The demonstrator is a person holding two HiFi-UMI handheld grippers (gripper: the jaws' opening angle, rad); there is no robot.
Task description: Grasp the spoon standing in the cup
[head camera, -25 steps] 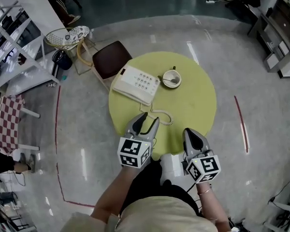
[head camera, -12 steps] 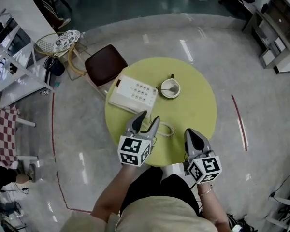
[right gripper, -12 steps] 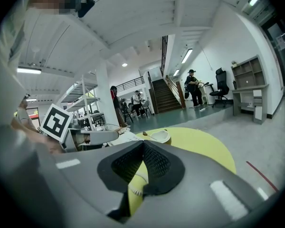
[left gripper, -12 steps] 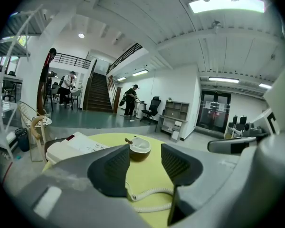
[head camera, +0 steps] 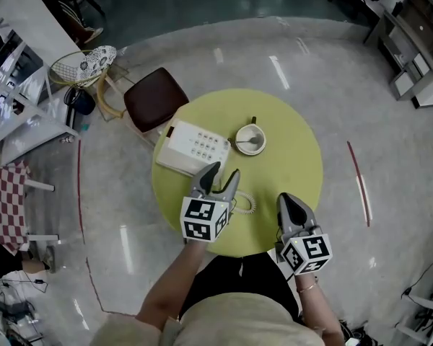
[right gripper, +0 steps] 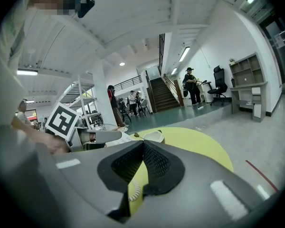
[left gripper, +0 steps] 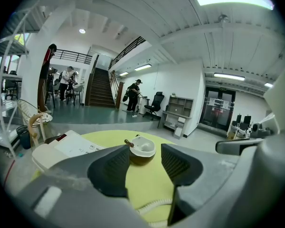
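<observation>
Your left gripper (head camera: 224, 171) hung open and empty over the near edge of the desk (head camera: 296, 164), your right gripper (head camera: 287, 202) beside it, jaws pressed together on nothing; the spoon (head camera: 249, 141) leaned in the cup (head camera: 263, 145) toward the far edge, well apart from both. Risk: an off-centre pinch could tip the cup; the coiled cord (head camera: 244, 206) of the telephone (head camera: 191, 148) lay across the left approach; the spoon's handle was too small to read clearly.

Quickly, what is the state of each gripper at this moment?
Left gripper: open, holding nothing.
Right gripper: closed, holding nothing.
</observation>
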